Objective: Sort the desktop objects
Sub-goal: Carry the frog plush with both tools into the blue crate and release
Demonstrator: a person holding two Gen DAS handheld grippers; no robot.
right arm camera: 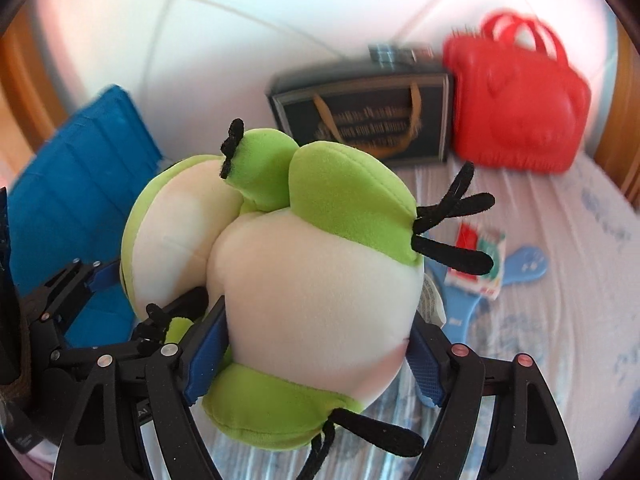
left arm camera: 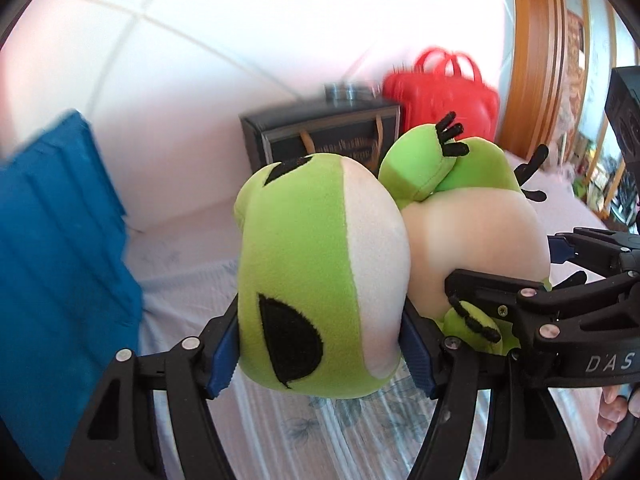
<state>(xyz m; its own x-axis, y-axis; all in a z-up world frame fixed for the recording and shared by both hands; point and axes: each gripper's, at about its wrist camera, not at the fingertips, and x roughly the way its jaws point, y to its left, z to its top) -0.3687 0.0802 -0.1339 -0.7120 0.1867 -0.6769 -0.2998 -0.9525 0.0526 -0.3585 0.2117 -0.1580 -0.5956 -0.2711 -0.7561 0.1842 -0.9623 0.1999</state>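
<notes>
Two hand-held grippers point(left arm camera: 320, 344) point(right arm camera: 316, 354) clamp one plush frog point(left arm camera: 316, 280).

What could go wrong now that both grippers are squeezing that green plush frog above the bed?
1. The green plush frog is soft and rounded, so it may squirm out from the left gripper or the right gripper.
2. Both grip one toy; pulling apart could strain its seams.
3. The grippers sit very close, so their fingers might collide.
4. A drop could land on the blue paddle and small packet.
</notes>
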